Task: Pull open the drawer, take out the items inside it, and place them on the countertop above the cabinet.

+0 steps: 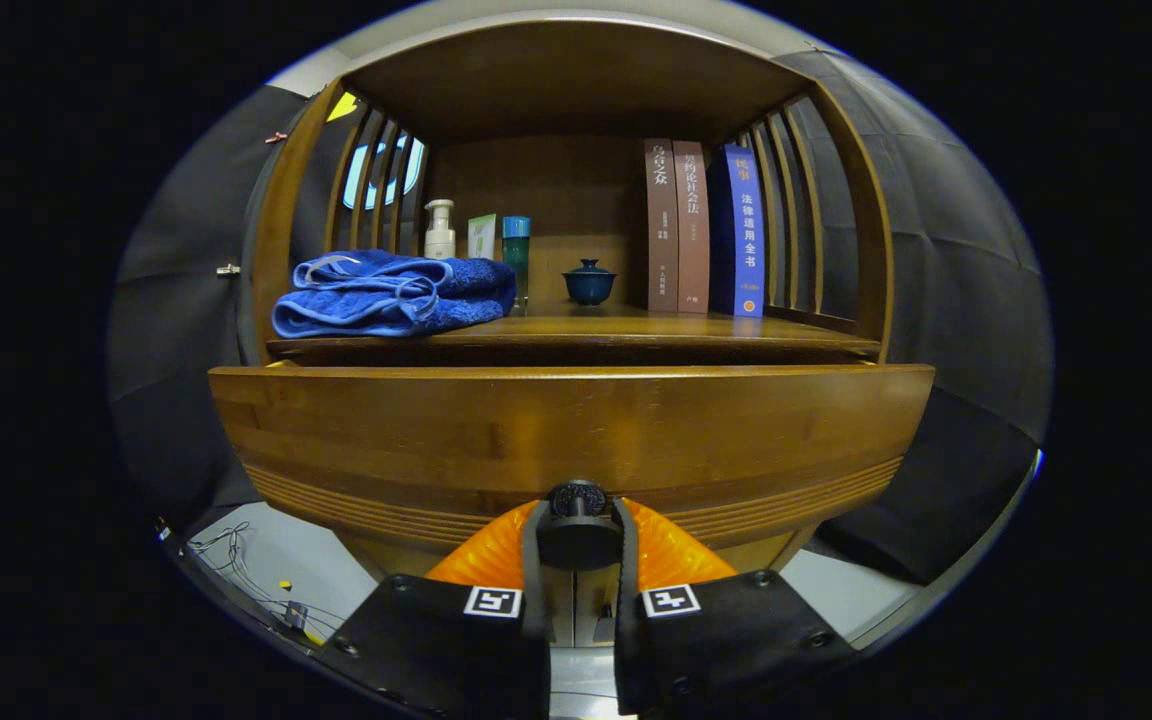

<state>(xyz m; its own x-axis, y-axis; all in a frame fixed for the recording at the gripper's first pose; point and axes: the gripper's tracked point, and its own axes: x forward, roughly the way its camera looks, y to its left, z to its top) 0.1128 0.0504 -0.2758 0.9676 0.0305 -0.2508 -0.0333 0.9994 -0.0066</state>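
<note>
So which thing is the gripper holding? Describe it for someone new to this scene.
Below the wooden shelf with books and a blue towel, the drawer front juts out. At its lower middle sits a small dark round knob; the gripper is closed on it.

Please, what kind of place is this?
Probably a mock home corner in a booth: a wooden cabinet holding a folded blue towel, books and a lidded cup. The gripper has its fingers closed on the drawer knob.
</note>
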